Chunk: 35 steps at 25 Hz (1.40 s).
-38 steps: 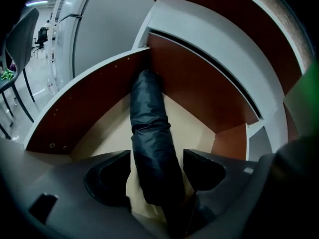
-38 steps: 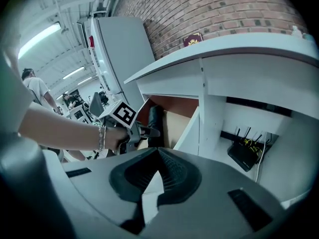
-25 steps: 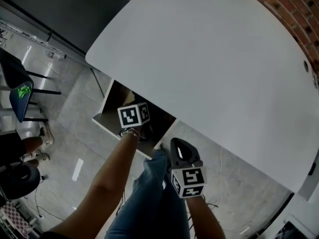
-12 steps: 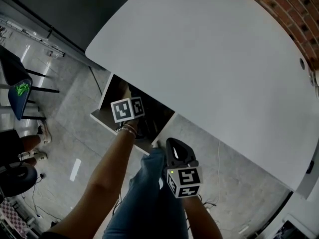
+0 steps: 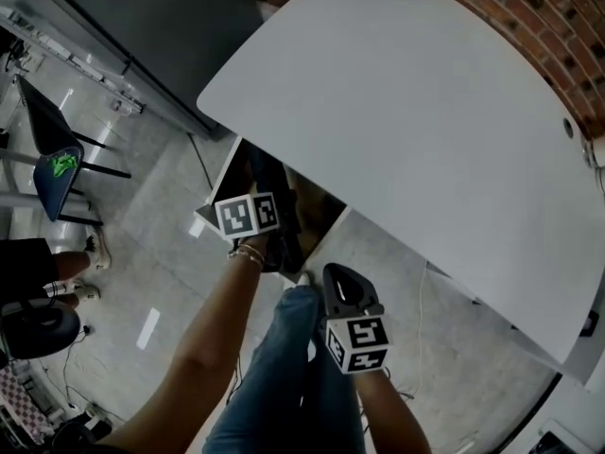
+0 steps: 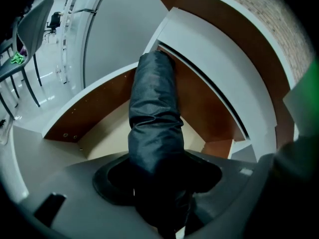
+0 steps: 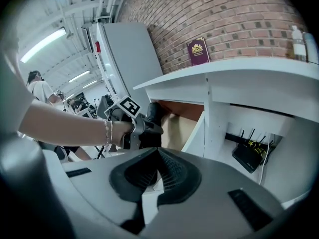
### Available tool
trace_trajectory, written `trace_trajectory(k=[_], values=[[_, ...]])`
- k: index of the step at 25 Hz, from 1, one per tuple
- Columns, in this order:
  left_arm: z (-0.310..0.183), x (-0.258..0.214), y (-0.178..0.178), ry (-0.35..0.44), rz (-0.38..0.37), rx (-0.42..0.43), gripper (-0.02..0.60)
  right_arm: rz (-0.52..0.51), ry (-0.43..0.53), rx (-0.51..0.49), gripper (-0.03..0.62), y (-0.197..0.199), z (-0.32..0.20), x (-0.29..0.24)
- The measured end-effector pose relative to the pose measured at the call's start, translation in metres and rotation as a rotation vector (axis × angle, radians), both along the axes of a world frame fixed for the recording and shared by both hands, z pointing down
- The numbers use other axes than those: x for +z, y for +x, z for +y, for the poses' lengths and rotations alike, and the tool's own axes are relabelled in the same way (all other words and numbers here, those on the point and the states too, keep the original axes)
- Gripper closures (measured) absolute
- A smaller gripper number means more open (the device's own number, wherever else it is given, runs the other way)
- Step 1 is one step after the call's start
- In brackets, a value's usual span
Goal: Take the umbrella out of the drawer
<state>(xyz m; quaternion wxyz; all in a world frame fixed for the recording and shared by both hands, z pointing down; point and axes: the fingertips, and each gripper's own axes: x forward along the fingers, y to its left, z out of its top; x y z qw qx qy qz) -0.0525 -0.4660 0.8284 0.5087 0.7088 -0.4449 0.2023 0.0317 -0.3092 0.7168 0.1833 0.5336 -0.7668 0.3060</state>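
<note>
A black folded umbrella (image 6: 154, 113) sticks out from between the jaws of my left gripper (image 6: 158, 179), which is shut on its lower part. Its far end points up over the open drawer (image 6: 75, 118), which has brown inner walls and a pale bottom. In the head view the left gripper (image 5: 274, 242) holds the umbrella (image 5: 272, 189) above the drawer (image 5: 219, 189), just under the white desk's (image 5: 406, 112) edge. My right gripper (image 5: 342, 287) hangs to the right of the drawer, shut and holding nothing. The right gripper view shows its pads (image 7: 167, 164) meeting, with the umbrella (image 7: 152, 114) beyond them.
A dark chair (image 5: 57, 173) and a person's legs (image 5: 52, 272) are at the left. My jeans leg (image 5: 284, 367) is below the drawer. A black router (image 7: 247, 156) hangs under the desk. On top stand a red book (image 7: 198, 51) and a bottle (image 7: 297, 41).
My left gripper has closed on the umbrella and lifted it up out of the drawer. The right gripper rose a little.
</note>
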Motion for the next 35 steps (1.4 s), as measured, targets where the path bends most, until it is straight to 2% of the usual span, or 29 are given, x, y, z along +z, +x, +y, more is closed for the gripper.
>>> trace_trajectory(k=[9, 14, 19, 23, 29, 35], values=[[0.023, -0.04, -0.021, 0.03, 0.012, -0.044, 0.328, 0.009, 0.039, -0.05, 0.602, -0.007, 0.018, -0.031], [0.043, -0.061, -0.033, 0.04, -0.006, -0.067, 0.328, 0.032, 0.065, -0.094, 0.602, -0.002, 0.032, -0.054], [0.06, -0.09, -0.042, 0.063, 0.029, -0.121, 0.328, 0.061, 0.095, -0.139, 0.602, 0.003, 0.043, -0.078], [0.077, -0.111, -0.046, 0.081, 0.024, -0.134, 0.328, 0.073, 0.127, -0.176, 0.602, 0.003, 0.05, -0.099], [0.102, -0.154, -0.051, 0.16, 0.023, -0.147, 0.327, 0.132, 0.191, -0.291, 0.602, 0.0, 0.059, -0.139], [0.13, -0.212, -0.05, 0.236, 0.036, -0.162, 0.328, 0.143, 0.263, -0.317, 0.602, 0.008, 0.07, -0.188]])
